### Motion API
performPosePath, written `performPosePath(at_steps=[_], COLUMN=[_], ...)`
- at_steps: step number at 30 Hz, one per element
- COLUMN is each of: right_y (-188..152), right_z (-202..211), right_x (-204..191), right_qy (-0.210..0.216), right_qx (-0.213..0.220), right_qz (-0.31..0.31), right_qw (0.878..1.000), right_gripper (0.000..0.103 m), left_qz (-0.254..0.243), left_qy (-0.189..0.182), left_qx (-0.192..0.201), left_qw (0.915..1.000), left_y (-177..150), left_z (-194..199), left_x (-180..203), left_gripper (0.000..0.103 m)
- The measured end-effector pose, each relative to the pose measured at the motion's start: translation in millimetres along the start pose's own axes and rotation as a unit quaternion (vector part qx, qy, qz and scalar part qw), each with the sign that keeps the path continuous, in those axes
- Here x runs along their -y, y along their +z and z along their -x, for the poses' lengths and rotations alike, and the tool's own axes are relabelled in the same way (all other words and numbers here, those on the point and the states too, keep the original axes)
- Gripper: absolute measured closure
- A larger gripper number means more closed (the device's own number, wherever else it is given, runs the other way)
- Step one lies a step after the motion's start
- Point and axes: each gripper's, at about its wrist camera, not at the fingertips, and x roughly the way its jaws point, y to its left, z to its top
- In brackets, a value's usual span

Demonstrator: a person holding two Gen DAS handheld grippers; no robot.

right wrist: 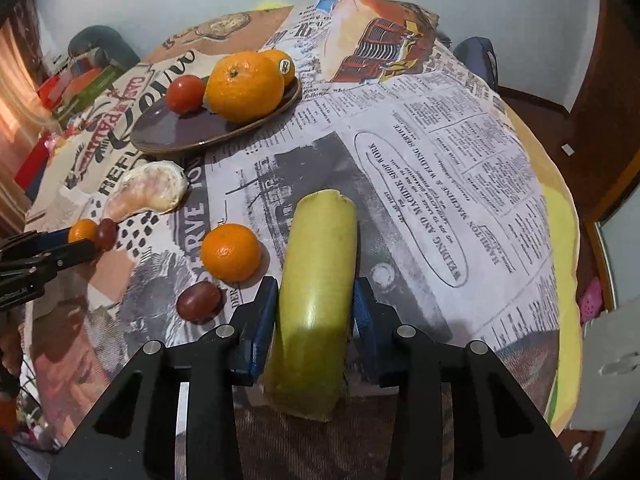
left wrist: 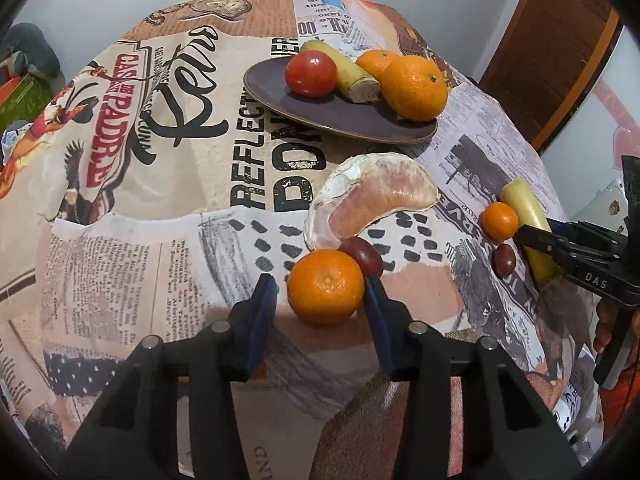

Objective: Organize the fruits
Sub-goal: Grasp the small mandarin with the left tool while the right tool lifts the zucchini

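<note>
left gripper (left wrist: 320, 292) brackets a mandarin (left wrist: 326, 286) on the tablecloth (left wrist: 160, 220), apparently pinching it, though the left pad shows a gap. right gripper (right wrist: 314, 304) clamps the banana piece (right wrist: 316, 292), near the purple plate (right wrist: 176, 132).

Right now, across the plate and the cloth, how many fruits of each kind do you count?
Oranges: 4
Banana pieces: 2
Grapes: 2
Red tomato-like fruit: 1
Peeled citrus segment: 1
Total: 10
</note>
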Motion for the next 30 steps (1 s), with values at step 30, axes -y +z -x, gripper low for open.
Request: performPosePath(at_steps=[30], right_y=[63], right_z=[68], right_x=[-58], right_qy=[0.03], right_qx=[0.125], right_qz=[0.062], right_qw=[0.99], right_gripper=[0.069], left_qz=[0.011], left_qy=[0.006], left_qx=[0.108], left_qw=[0.9941], left_y=[38], left_z=[77], left_x=[-15], left_gripper=[0.066])
